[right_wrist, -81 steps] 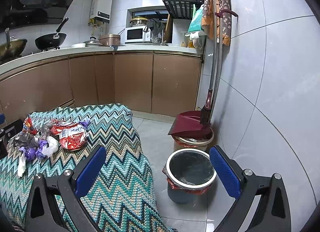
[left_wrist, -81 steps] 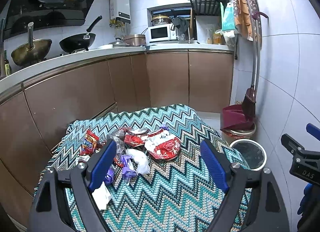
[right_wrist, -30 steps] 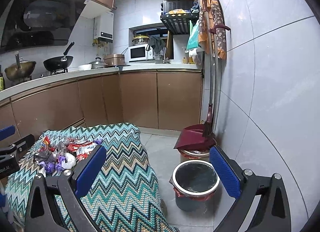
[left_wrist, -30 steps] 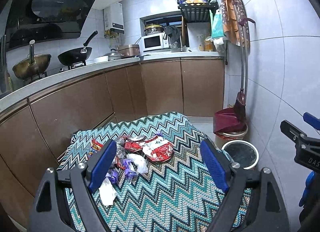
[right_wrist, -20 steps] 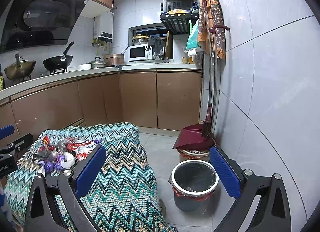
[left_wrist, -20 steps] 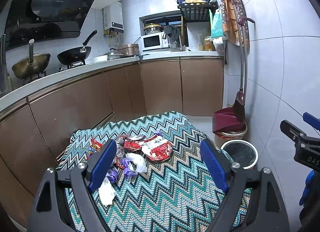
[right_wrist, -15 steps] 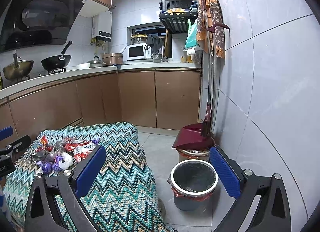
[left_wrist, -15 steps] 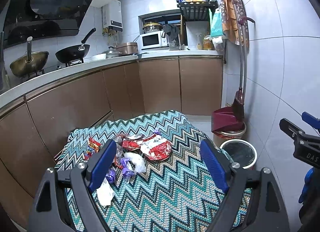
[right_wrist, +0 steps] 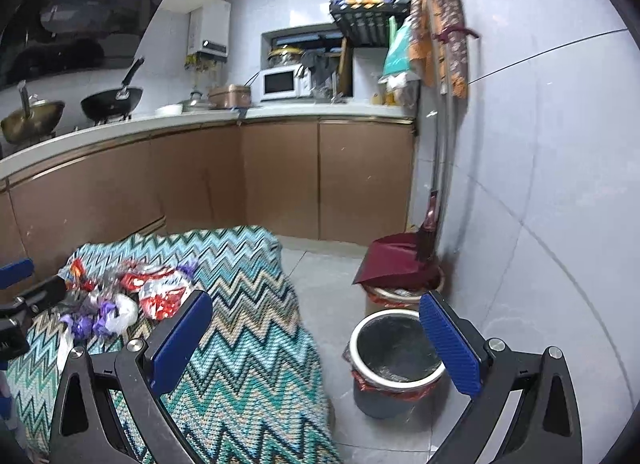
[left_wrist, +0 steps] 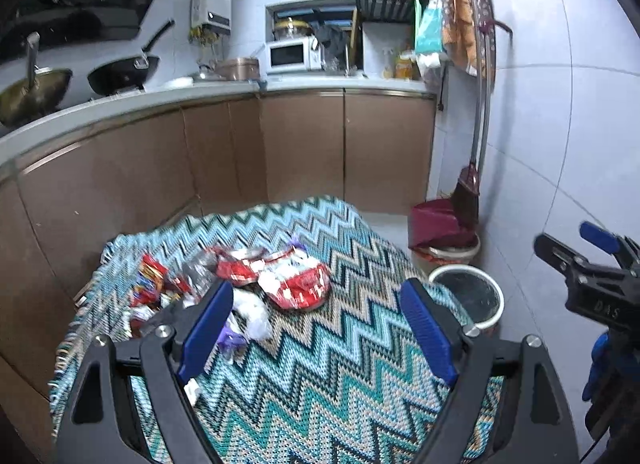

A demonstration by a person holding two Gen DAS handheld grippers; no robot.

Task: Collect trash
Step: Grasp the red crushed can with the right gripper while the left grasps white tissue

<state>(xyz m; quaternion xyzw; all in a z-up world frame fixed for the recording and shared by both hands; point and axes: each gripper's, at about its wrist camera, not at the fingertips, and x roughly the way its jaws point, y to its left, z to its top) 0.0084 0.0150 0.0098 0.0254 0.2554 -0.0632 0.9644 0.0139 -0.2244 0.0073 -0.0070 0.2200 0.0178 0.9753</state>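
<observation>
A heap of trash lies on a zigzag-patterned cloth (left_wrist: 328,364) over a low table: red and white snack wrappers (left_wrist: 294,282), a white crumpled bag (left_wrist: 252,310) and purple wrappers (left_wrist: 230,338). My left gripper (left_wrist: 318,324) hovers open above the cloth, just right of the heap, with nothing between its blue pads. My right gripper (right_wrist: 320,338) is open and empty over the table's right edge, the same heap of wrappers (right_wrist: 160,292) to its left. A round bin (right_wrist: 394,358) with a dark liner stands on the floor beside the table, also seen as the bin (left_wrist: 468,292) in the left wrist view.
A dark red dustpan (right_wrist: 394,262) and a broom lean over a second bin by the tiled right wall. Brown kitchen cabinets (left_wrist: 304,151) run behind the table, with pans, a microwave and a rack above. Grey floor tiles (right_wrist: 320,276) lie between table and cabinets.
Both grippers have shifted slightly and tilted down toward the table, so the heap and bin sit a little nearer in view. Both stay open; nothing on the cloth has moved.
</observation>
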